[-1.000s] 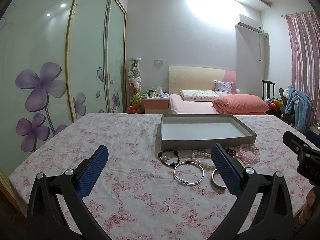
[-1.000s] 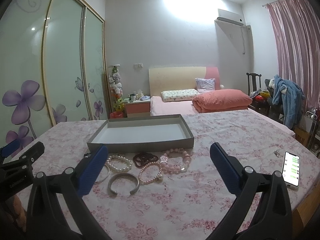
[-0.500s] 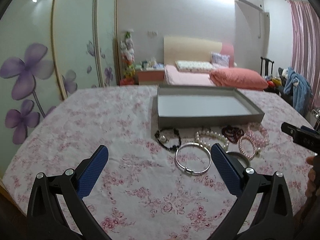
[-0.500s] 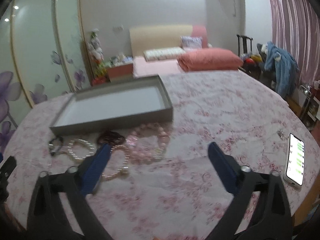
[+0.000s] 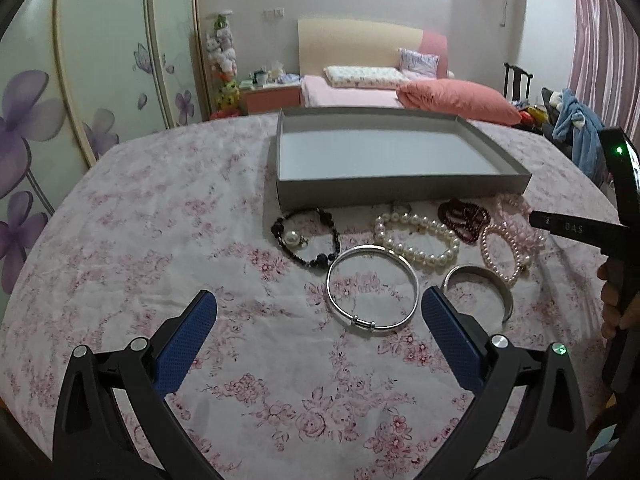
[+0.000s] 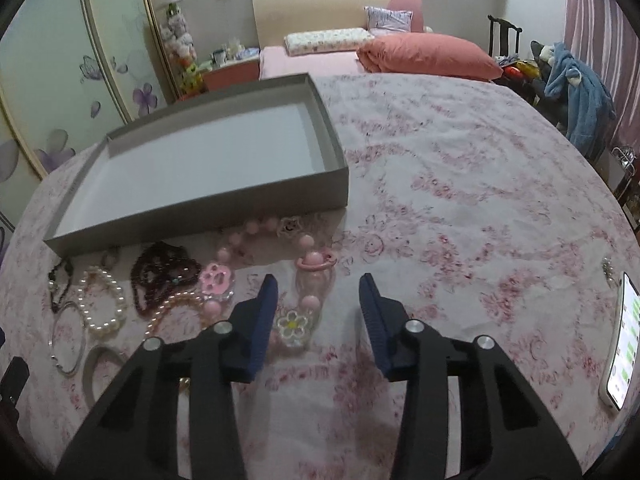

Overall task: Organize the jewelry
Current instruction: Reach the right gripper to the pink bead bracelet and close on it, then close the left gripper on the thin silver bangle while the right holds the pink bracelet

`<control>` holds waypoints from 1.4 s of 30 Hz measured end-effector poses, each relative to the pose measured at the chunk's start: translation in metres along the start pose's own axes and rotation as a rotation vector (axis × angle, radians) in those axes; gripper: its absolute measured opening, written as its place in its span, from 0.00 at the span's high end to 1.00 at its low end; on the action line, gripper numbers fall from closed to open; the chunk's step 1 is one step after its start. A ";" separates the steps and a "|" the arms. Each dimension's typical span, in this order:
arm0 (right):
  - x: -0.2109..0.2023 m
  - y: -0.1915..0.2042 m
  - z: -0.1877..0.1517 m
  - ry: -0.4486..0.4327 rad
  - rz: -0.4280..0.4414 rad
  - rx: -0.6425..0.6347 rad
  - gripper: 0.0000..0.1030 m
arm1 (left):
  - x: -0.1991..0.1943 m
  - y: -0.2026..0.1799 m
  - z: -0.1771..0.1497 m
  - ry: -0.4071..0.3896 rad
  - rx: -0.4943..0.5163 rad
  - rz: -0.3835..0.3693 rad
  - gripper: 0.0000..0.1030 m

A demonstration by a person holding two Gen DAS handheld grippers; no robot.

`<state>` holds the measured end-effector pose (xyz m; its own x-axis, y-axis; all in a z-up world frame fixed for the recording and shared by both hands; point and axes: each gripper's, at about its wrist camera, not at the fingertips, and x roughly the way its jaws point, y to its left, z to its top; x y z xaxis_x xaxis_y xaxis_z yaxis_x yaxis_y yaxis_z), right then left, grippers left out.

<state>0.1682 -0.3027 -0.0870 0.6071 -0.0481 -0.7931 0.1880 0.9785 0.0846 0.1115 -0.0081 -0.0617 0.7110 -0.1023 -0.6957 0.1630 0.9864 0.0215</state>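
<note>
Jewelry: bracelets lie in a loose row on the flowered desk (image 5: 168, 248), just ahead of both tongs and on the near side of the grey tray (image 5: 400, 190), which holds nothing.
Right tongs (image 6: 316, 300): jaws closing, pads not yet pressing; the pink charm bracelet (image 6: 308, 264) lies between them and just past the tips, its flower charm (image 6: 294, 322) beside the left pad.
Left tongs (image 5: 319, 314): wide open, empty; silver bangle (image 5: 372, 286) lies just ahead, toward its right pad.
Step in hand: judged to be a pick of the pink charm bracelet for the tray.
Doing it well: bring the tips down over one strand, not a round charm, since beads are likely to roll out; pinch lightly and lift straight, since the dark red beads (image 6: 160, 276) lie close to the left and could drag along.
Hard to make out: right view is blurred, so whether the pads touch the cloth cannot be told.
Cut off: silver cuff (image 5: 480, 288) partly behind the left tongs' right pad.
Overlaps: pink pearl loop (image 5: 502, 252), dark red beads and white pearls (image 5: 420, 236) crowd together; which strand rests on which is unclear.
</note>
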 end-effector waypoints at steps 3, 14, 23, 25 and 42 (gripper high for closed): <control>0.006 0.005 0.002 0.006 -0.019 -0.020 0.63 | 0.010 0.000 0.000 0.037 0.002 0.000 0.02; 0.009 -0.001 0.004 -0.016 -0.029 -0.050 0.78 | 0.032 -0.011 0.002 0.135 0.024 -0.035 0.02; 0.008 -0.005 0.003 -0.018 -0.019 -0.036 0.78 | 0.052 -0.028 0.008 0.184 0.048 -0.025 0.10; 0.009 -0.006 0.004 -0.018 -0.013 -0.033 0.78 | 0.054 -0.028 0.010 0.173 0.042 -0.026 0.13; 0.006 -0.013 0.000 -0.023 0.028 -0.013 0.79 | 0.050 -0.023 0.011 0.141 0.033 -0.019 0.31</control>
<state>0.1696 -0.3155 -0.0925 0.6298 -0.0253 -0.7764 0.1612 0.9820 0.0987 0.1510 -0.0374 -0.0886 0.6045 -0.0995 -0.7904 0.1996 0.9794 0.0293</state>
